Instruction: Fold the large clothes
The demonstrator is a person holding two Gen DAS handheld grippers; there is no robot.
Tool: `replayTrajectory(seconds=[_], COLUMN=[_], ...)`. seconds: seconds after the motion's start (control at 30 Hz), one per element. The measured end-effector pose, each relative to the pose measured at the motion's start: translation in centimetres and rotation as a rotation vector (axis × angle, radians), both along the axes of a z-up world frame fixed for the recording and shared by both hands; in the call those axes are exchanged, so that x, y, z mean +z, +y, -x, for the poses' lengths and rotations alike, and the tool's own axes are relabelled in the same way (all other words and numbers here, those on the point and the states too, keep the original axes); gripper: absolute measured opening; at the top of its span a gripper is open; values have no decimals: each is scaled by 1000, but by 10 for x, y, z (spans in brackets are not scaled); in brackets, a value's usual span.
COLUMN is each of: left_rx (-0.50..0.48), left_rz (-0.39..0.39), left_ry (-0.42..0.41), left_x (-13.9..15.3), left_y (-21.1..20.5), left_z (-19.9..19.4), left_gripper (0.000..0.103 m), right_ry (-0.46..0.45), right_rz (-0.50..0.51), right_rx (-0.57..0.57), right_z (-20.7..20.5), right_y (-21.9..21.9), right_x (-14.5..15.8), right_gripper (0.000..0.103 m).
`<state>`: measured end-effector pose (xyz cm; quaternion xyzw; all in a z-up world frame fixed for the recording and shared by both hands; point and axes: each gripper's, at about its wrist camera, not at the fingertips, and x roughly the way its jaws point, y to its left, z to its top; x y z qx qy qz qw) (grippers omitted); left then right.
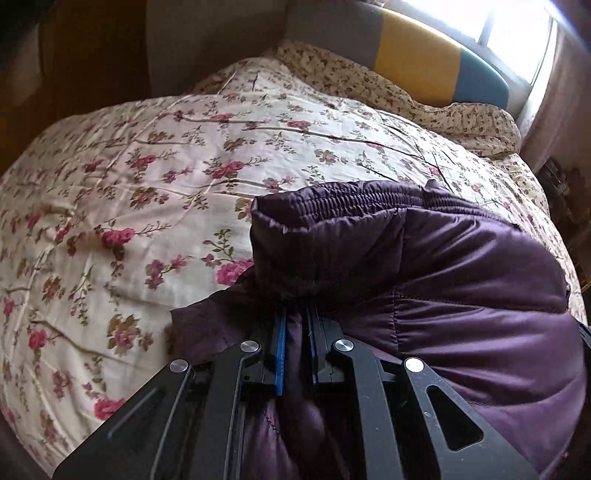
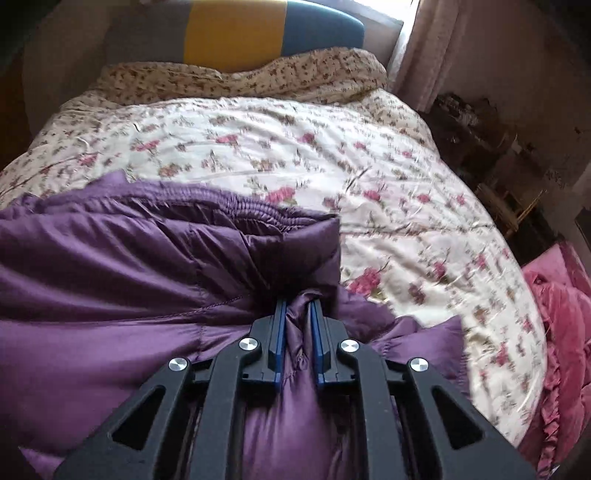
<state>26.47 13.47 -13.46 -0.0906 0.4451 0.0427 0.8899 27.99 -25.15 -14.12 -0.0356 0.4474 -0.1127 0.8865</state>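
A purple quilted jacket (image 1: 461, 273) lies bunched on the floral bedspread (image 1: 147, 166), filling the lower right of the left wrist view. Its elastic hem (image 1: 332, 201) runs along the top edge of the folded part. My left gripper (image 1: 295, 310) is shut on a pinch of the purple fabric at the jacket's left side. In the right wrist view the same jacket (image 2: 110, 266) spreads to the left. My right gripper (image 2: 298, 301) is shut on a fold of it at its right edge, next to the gathered hem (image 2: 207, 201).
The bedspread (image 2: 388, 177) covers a bed, with a small-print floral duvet (image 2: 240, 79) heaped at the head. Behind it stands a grey, yellow and blue headboard (image 2: 236, 33). Pink ruffled fabric (image 2: 561, 314) lies at the right side, by dark clutter (image 2: 472, 129). A bright window (image 1: 517, 33) is at the back.
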Motion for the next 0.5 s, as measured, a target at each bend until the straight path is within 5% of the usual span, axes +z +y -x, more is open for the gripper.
replayTrajectory(seconds=[0.33,0.4,0.5], left_rx=[7,15,37], left_rz=[12,15,41], left_ry=[-33,-30,-68], left_x=[0,7,25], left_y=[0,1,3], left_z=[4,8,19], left_gripper=[12,24,66], right_ry=[14,5,-24], right_rz=[61,83,75], right_rx=[-3,-14,-15], right_z=[-3,0,10], right_y=[6,7,8], right_x=[0,5,19], right_gripper=[16,30,47])
